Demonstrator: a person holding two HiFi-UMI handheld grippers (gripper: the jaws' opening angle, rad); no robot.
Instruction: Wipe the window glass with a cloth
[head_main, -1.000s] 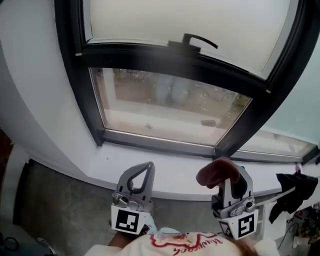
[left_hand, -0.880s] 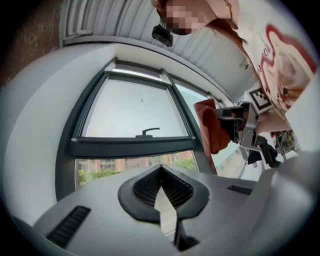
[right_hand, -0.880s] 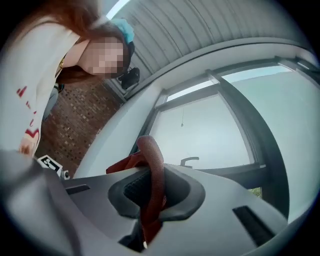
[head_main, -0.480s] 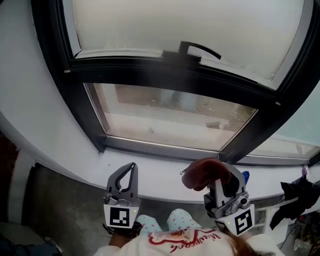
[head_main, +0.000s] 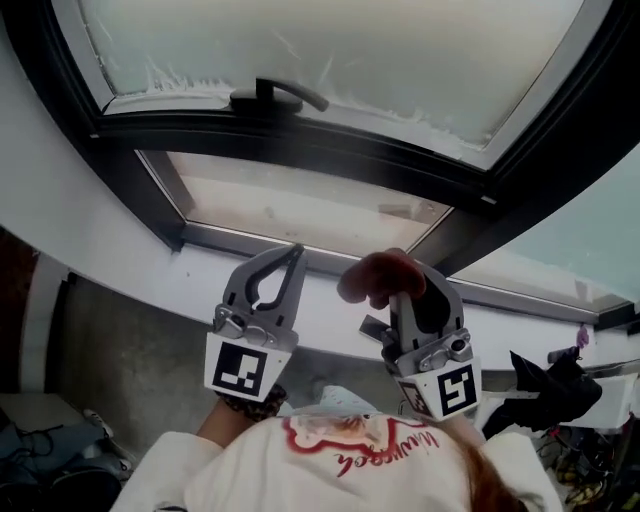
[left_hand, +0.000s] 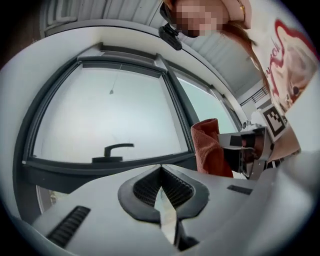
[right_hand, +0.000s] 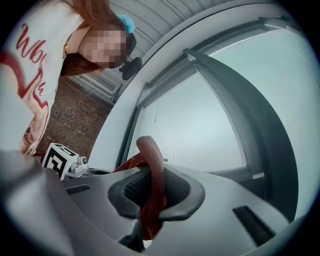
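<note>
The black-framed window has a frosted upper pane (head_main: 330, 60) with a black handle (head_main: 280, 95), and a clear lower pane (head_main: 300, 215). My right gripper (head_main: 395, 275) is shut on a folded dark red cloth (head_main: 375, 278), held up near the sill below the glass. That cloth (right_hand: 152, 175) sticks out between the jaws in the right gripper view. My left gripper (head_main: 285, 262) is beside it, shut and holding nothing, its jaws touching at the tips (left_hand: 161, 172). The left gripper view shows the window handle (left_hand: 115, 150) and the cloth (left_hand: 210, 150) to the right.
A white sill (head_main: 130, 255) runs under the window, with grey floor (head_main: 130, 350) beneath. A dark garment (head_main: 545, 385) hangs at the lower right. White wall (head_main: 30, 160) curves on the left. A second pane (head_main: 570, 250) sits right of the black mullion.
Both grippers have risen toward the window and the view has tilted up; the handle now sits further left and the frosted pane fills more of the view. The cloth stays gripped.
</note>
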